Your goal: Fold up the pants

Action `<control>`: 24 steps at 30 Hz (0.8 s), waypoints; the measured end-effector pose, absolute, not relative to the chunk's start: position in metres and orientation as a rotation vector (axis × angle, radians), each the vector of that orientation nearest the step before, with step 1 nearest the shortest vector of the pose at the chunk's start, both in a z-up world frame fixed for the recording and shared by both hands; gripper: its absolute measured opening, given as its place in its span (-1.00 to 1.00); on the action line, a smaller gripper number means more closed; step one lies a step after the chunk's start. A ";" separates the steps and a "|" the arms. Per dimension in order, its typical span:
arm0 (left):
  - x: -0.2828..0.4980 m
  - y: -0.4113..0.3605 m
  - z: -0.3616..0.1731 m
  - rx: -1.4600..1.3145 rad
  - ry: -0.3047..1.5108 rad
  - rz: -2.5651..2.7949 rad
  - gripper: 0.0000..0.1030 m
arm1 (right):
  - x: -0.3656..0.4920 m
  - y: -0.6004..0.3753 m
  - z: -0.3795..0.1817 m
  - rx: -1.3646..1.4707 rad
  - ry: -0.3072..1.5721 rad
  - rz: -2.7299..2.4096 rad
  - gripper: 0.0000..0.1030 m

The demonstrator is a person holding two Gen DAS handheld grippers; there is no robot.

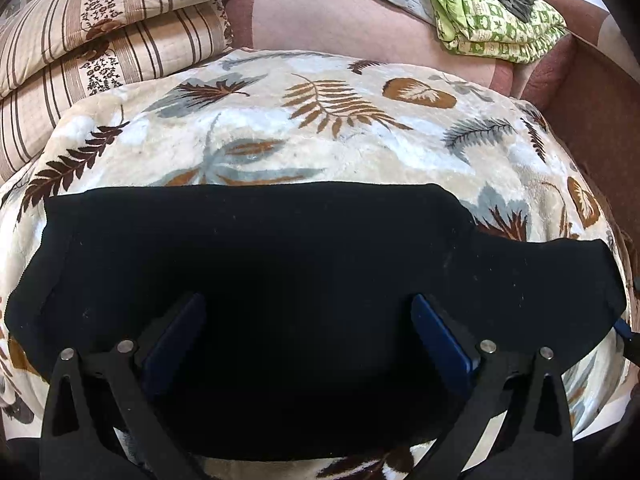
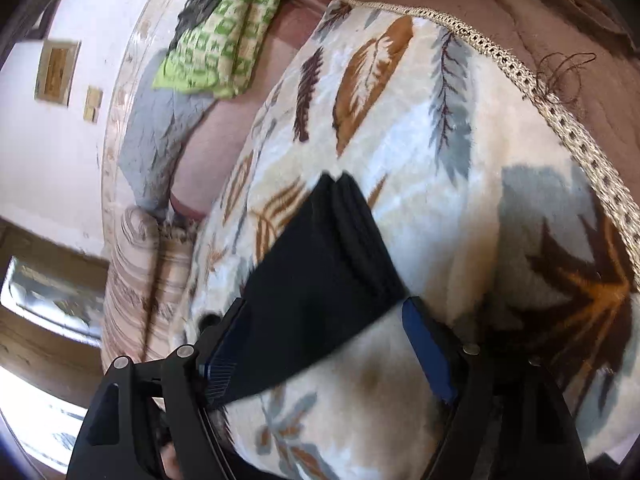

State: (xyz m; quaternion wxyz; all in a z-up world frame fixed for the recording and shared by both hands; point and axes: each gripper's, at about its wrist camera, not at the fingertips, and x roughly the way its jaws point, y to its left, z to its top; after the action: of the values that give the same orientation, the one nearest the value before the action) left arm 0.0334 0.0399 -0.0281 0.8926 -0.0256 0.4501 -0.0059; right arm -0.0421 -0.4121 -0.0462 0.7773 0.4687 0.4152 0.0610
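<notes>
Both jaws wide over black pants [image 1: 256,280].

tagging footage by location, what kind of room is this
Most likely a bedroom at home. Black pants lie on a leaf-print plush blanket spread over a bed, with a folded striped quilt and green patterned bedding piled behind.

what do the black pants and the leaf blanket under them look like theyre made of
Pants: probably a soft matte knit, cotton-like; no sheen, and ribbed folds show at the end in the right wrist view.
Blanket: likely plush synthetic fleece; fuzzy pile with a faint sheen and a printed leaf pattern.
</notes>
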 end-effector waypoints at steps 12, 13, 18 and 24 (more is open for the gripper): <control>0.033 0.039 -0.029 -0.049 0.934 -0.009 1.00 | -0.045 -0.424 -0.062 1.133 0.868 0.101 -0.32; 0.033 0.039 -0.029 -0.047 0.931 -0.008 1.00 | -0.045 -0.423 -0.062 1.135 0.871 0.097 -0.32; 0.032 0.038 -0.029 -0.046 0.928 -0.007 1.00 | -0.039 -0.413 -0.056 1.039 0.886 0.106 -0.39; 0.032 0.037 -0.030 -0.045 0.926 -0.006 1.00 | -0.040 -0.411 -0.053 0.999 0.882 0.084 -0.43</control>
State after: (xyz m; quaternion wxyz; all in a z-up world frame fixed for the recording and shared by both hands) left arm 0.0321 0.0373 -0.0302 0.8945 -0.0218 0.4464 -0.0028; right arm -0.0399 -0.4108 -0.0531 0.7852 0.4632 0.4091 0.0388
